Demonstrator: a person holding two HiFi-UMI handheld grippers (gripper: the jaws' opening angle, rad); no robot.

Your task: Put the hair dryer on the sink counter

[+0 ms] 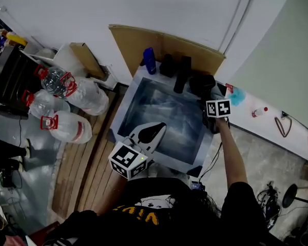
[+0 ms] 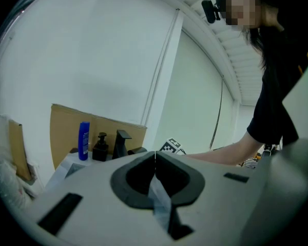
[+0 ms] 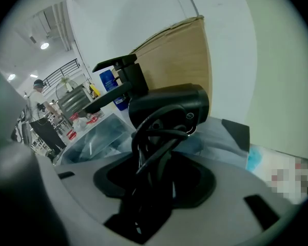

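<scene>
A black hair dryer (image 3: 169, 106) with its cord wound round the handle sits between the jaws of my right gripper (image 3: 154, 155), which is shut on it. In the head view the hair dryer (image 1: 201, 84) hangs at the back right corner of the sink counter (image 1: 138, 83), just ahead of the right gripper (image 1: 207, 97). Whether the dryer touches the counter I cannot tell. My left gripper (image 1: 159, 127) hovers over the front of the basin, jaws shut and empty; in its own view the left gripper (image 2: 155, 158) points towards the back of the counter.
On the counter's back edge stand a blue bottle (image 1: 150, 60), a black soap dispenser (image 1: 167, 65) and a black faucet (image 1: 182, 75). Cardboard (image 1: 164, 44) leans on the wall behind. Several water jugs (image 1: 66, 99) lie on the floor at the left. A white ledge (image 1: 256, 122) runs to the right.
</scene>
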